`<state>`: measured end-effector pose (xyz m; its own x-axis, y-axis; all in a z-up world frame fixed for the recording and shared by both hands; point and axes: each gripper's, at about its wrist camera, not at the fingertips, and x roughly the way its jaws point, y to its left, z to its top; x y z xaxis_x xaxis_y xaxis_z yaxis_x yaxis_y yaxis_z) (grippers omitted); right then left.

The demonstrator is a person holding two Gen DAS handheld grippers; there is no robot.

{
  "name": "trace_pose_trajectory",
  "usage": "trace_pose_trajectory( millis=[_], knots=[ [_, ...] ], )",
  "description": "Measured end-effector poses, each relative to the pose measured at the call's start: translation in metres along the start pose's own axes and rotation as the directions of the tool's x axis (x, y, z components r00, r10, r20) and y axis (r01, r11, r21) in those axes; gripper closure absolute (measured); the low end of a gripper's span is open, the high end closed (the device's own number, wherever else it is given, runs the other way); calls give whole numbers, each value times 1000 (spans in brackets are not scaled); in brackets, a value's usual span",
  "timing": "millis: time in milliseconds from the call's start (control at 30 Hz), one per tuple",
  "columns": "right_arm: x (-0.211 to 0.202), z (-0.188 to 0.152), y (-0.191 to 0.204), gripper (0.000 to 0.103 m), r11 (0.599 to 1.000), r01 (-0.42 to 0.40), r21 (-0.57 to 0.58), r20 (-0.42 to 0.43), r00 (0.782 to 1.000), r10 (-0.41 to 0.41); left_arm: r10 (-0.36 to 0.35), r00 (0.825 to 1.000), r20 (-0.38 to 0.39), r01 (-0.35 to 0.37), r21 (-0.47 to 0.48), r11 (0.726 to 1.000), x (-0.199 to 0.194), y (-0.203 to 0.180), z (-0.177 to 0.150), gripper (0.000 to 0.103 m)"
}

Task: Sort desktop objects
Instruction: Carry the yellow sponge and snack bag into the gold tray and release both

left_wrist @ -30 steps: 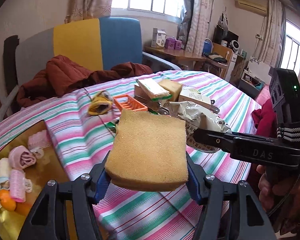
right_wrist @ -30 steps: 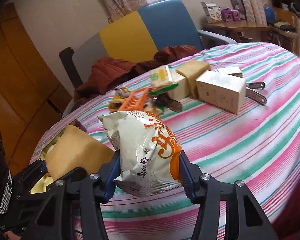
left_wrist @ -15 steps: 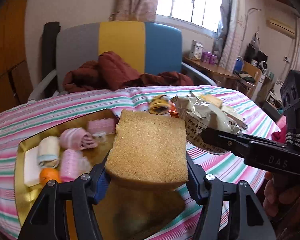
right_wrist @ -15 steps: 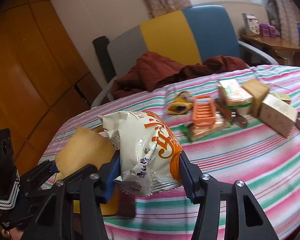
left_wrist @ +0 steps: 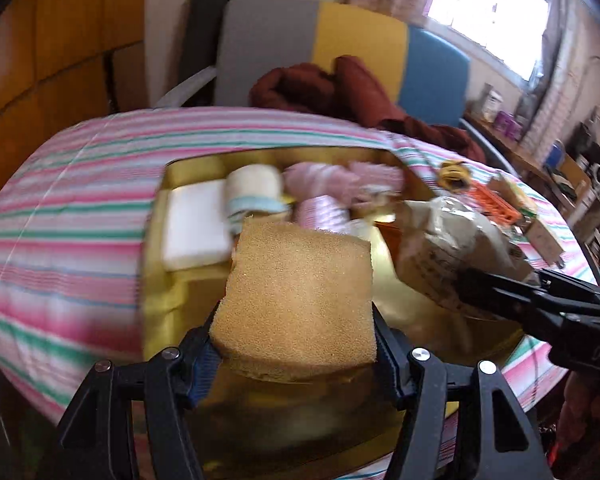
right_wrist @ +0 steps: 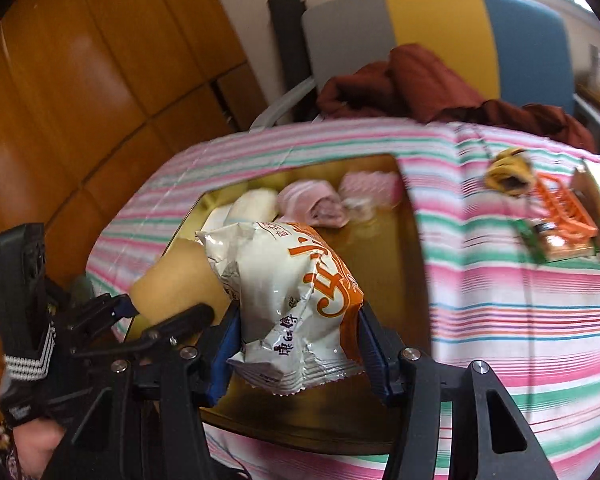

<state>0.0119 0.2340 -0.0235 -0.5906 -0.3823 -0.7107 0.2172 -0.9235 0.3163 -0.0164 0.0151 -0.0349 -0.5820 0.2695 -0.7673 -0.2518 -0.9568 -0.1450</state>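
Note:
My left gripper (left_wrist: 296,356) is shut on a tan sponge (left_wrist: 300,300) and holds it above the near part of a gold tray (left_wrist: 416,320). My right gripper (right_wrist: 296,356) is shut on a white and orange snack bag (right_wrist: 292,300), held over the same gold tray (right_wrist: 396,248). The snack bag also shows in the left wrist view (left_wrist: 448,248), to the right of the sponge. The sponge shows in the right wrist view (right_wrist: 176,284), left of the bag. The tray holds rolled pink and cream towels (left_wrist: 320,180) and a white block (left_wrist: 196,232).
On the striped tablecloth (right_wrist: 520,320) to the right lie a yellow item (right_wrist: 508,172), an orange rack (right_wrist: 564,208) and boxes (left_wrist: 540,236). A chair with a red-brown garment (left_wrist: 340,88) stands behind the table. Wooden panels (right_wrist: 80,80) are on the left.
Both grippers have swung left with their loads, from over the cluttered tablecloth to over the gold tray. The tray now fills the middle of both views.

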Motion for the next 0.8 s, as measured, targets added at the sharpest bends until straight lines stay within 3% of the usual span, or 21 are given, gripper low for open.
trace_pose_trajectory(
  millis=[200, 367, 533, 600, 667, 800],
  knots=[
    [24, 1, 17, 48, 1000, -25, -15, -60, 998, 24, 56, 998, 2, -56, -48, 997, 1, 29, -3, 37],
    [37, -1, 28, 39, 998, -56, 9, -83, 995, 57, 40, 999, -10, -41, -97, 994, 4, 36, 4, 34],
    [27, -2, 25, 36, 994, -109, 28, -54, 992, 110, 40, 999, 19, -37, -139, 990, -9, 35, 7, 32],
    [22, -4, 23, 40, 995, -96, 22, -41, 994, 97, 42, 999, 22, -38, -147, 988, -8, 36, 12, 32],
    [20, -5, 22, 52, 996, -90, 21, -47, 995, 91, 28, 999, 25, -24, -143, 989, -8, 35, 16, 32],
    [24, -8, 20, 61, 997, -76, 8, -114, 991, 76, 18, 1000, -6, -18, -115, 993, -4, 33, 18, 30]
  ],
)
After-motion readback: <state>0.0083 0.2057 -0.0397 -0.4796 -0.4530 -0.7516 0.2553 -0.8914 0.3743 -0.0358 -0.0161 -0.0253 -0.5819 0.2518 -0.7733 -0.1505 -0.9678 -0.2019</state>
